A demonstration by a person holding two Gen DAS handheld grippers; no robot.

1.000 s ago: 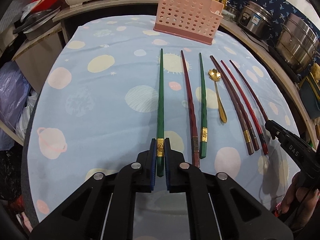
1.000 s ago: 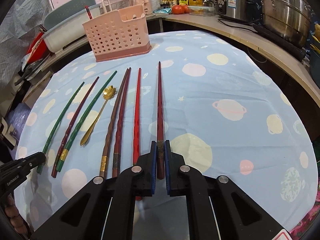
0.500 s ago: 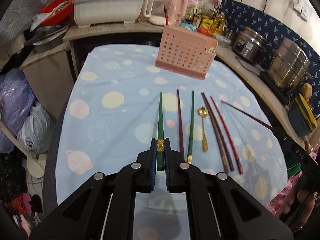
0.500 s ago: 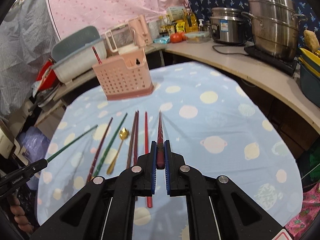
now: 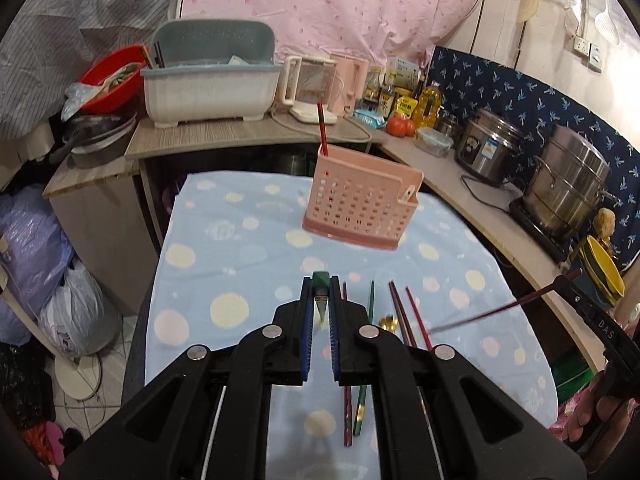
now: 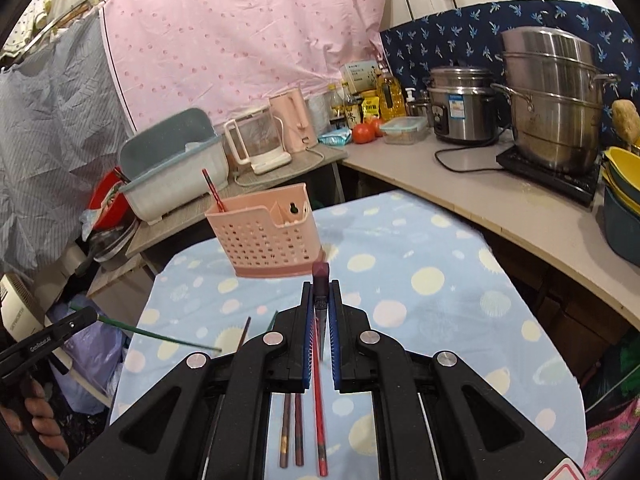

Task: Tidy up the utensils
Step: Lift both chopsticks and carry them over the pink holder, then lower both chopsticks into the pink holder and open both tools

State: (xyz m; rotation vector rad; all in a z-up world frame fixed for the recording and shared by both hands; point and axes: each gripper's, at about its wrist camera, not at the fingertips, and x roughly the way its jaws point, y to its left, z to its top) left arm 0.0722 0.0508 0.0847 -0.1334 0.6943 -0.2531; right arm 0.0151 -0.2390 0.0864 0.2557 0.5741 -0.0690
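I am mid-carry: each tool has a chopstick off the cloth, and next both must tip upright over the pink basket (image 5: 362, 210). The left gripper (image 5: 320, 286) clamps a green chopstick (image 5: 321, 279), the right gripper (image 6: 321, 286) a dark red chopstick (image 6: 321, 276), probably near its butt end, both short of the basket.

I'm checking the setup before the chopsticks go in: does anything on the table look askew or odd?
Nothing is spilled or broken. One oddity: the pink basket already holds a single red chopstick, leaning at its left end. The left gripper is shut on a green chopstick, the right gripper on a dark red chopstick.
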